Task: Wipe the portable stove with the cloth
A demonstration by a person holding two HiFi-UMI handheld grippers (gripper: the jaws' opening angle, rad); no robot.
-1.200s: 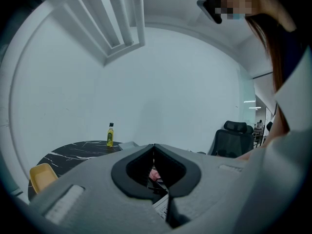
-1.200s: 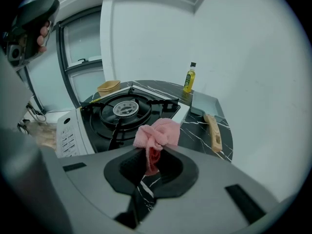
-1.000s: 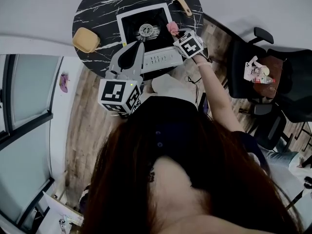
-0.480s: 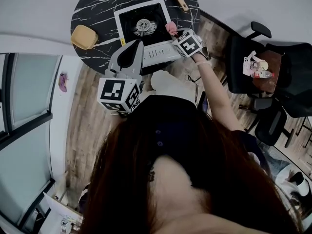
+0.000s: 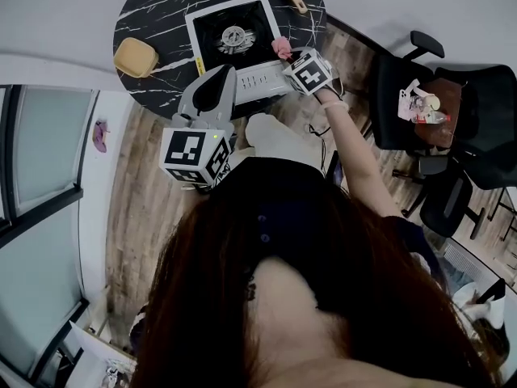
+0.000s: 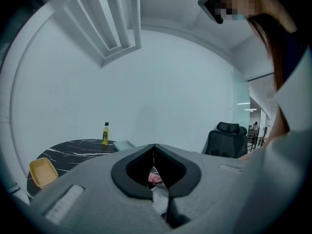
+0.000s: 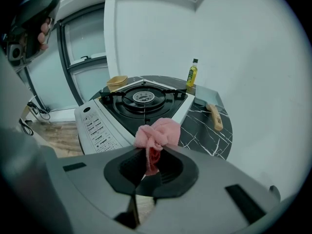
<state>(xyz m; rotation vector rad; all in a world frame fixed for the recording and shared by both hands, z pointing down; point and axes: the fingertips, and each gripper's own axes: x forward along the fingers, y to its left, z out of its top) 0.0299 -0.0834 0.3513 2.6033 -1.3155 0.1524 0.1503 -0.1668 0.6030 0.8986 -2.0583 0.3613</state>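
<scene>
- The right tongs are clenched on a pink cloth. Its bunched end stands clear of the tips, likely so that a soft wad rather than hard plastic meets the stove.
- In the right gripper view the cloth sits at centre frame, over the stove's near corner, where the black burner top meets the white control strip. Whether it touches the surface cannot be told from here.
- In the head view the cloth lies at upper centre, against the stove's right edge. The person's arm is stretched out to it, which looks like a reach to the start of a wiping pass.
- The stove stands square on the round, dark marbled counter, controls toward the person, with most of its top open to the cloth.
- The left tongs have their tips pressed together and grasp nothing. The cloth and a sliver of the stove show only through the gap behind the tips.
- The left tongs hang off the counter's near edge, left of the stove, seemingly parked out of the wiping arm's way.
- A yellow dish sits at the counter's left, well apart from the stove. A bottle stands at the far rim.
</scene>
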